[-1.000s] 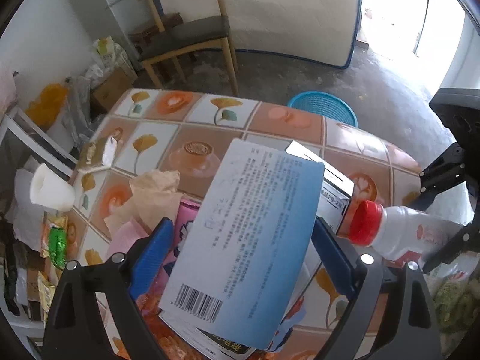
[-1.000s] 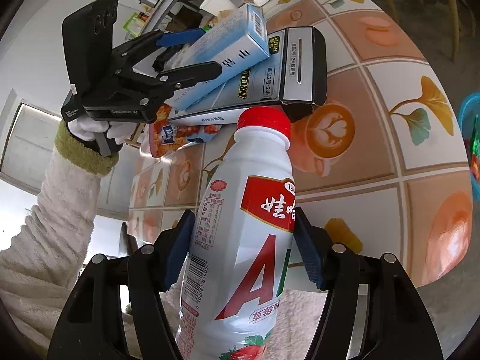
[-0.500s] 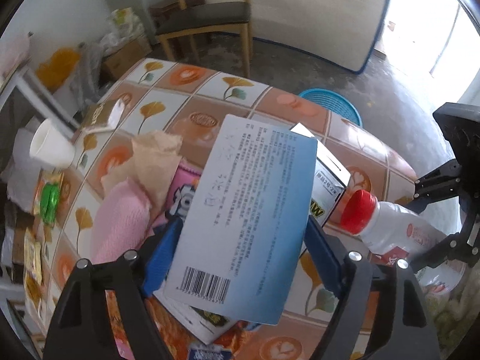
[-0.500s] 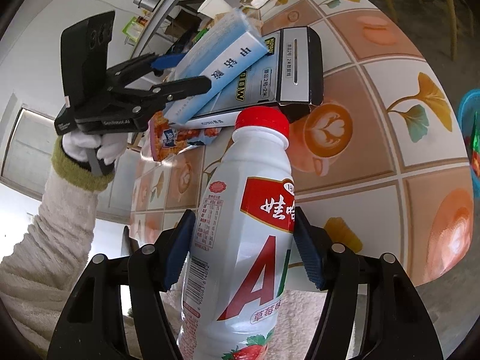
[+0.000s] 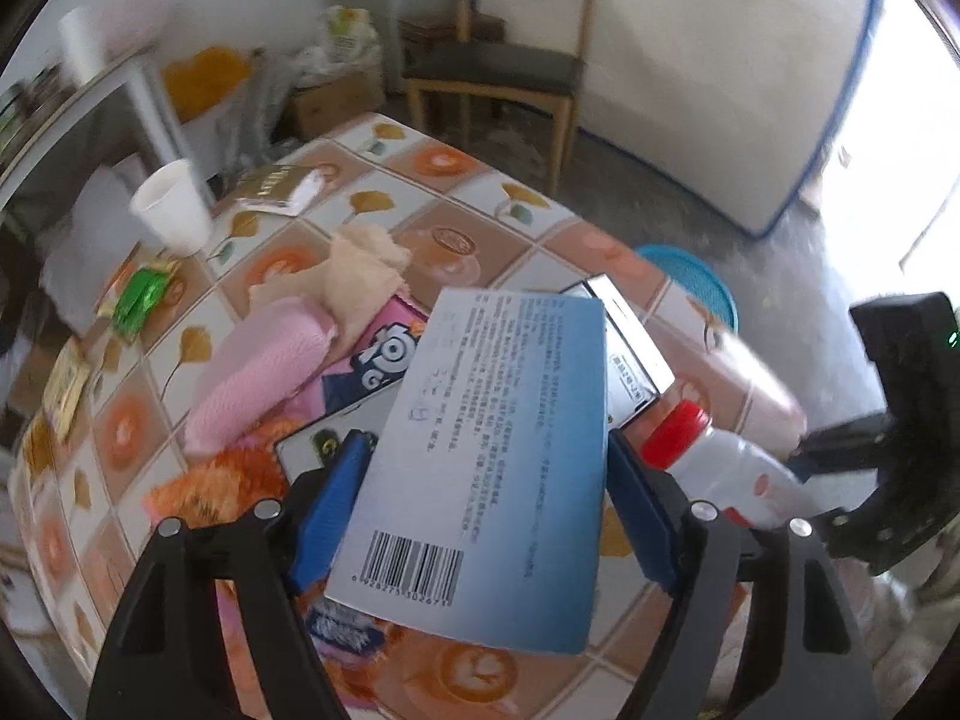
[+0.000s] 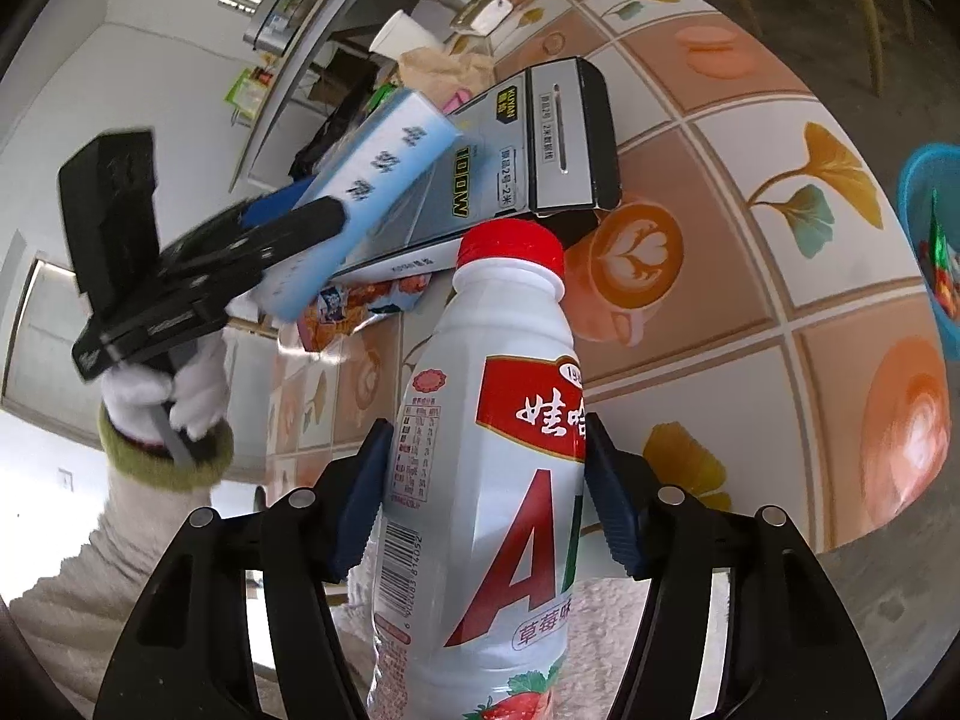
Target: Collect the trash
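Note:
My left gripper (image 5: 486, 480) has its blue pads pressed on a light blue box (image 5: 498, 456) with a barcode, and the jaws are closing on it. It holds the box tilted above the tiled table (image 5: 456, 180). From the right wrist view, the same box (image 6: 384, 162) hangs over a flat grey-and-black carton (image 6: 540, 144). My right gripper (image 6: 489, 480) is shut on a white drink bottle (image 6: 498, 396) with a red cap and red label, upright near the table's edge. That bottle (image 5: 720, 468) also shows at the right of the left wrist view.
A blue basket (image 5: 702, 294) stands on the floor past the table. On the table lie a pink cloth (image 5: 264, 372), crumpled paper (image 5: 360, 276), an orange snack bag (image 5: 204, 486), a white paper cup (image 5: 171, 216) and a green wrapper (image 5: 141, 294). A wooden chair (image 5: 498, 66) stands behind.
My left gripper has risen a little with the blue box and rolled, so more of the table's left side shows. The right gripper and its bottle have stayed put.

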### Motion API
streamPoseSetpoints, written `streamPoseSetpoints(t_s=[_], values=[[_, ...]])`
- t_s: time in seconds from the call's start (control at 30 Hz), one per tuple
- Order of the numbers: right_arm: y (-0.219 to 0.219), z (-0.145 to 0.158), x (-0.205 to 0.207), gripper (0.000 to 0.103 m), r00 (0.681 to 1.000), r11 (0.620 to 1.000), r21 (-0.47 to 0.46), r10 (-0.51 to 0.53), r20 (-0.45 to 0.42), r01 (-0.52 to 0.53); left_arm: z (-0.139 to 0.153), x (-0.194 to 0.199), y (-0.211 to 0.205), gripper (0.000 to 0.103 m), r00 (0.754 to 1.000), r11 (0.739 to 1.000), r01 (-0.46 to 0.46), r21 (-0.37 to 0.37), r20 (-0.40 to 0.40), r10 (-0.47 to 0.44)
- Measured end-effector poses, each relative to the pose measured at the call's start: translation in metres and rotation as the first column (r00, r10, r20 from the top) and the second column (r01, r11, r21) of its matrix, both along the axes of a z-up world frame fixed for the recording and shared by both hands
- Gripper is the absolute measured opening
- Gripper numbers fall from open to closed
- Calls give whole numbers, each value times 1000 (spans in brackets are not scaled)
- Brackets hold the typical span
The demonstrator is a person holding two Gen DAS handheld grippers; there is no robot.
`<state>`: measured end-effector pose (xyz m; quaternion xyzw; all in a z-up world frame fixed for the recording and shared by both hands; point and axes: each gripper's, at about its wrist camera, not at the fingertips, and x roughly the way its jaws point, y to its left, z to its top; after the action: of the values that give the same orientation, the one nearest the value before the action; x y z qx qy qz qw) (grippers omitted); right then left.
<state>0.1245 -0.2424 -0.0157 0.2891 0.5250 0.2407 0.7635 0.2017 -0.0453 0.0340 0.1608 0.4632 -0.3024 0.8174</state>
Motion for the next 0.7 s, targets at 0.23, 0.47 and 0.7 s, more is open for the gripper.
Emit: streamPoseSetpoints(t_s=[0.23, 0.47, 0.7], values=[[-3, 3, -6, 58, 999, 999, 15, -35, -6, 35, 10, -20, 33, 75, 993, 983, -118, -139, -13, 117], [-6, 15, -15, 58, 998, 998, 42, -56, 22, 55, 19, -36, 58, 74, 984, 951, -181, -251, -43, 175], [-14, 32, -25, 58, 996, 996, 69, -68, 60, 64, 34, -50, 65, 73, 981, 933, -191, -305, -34, 190]])
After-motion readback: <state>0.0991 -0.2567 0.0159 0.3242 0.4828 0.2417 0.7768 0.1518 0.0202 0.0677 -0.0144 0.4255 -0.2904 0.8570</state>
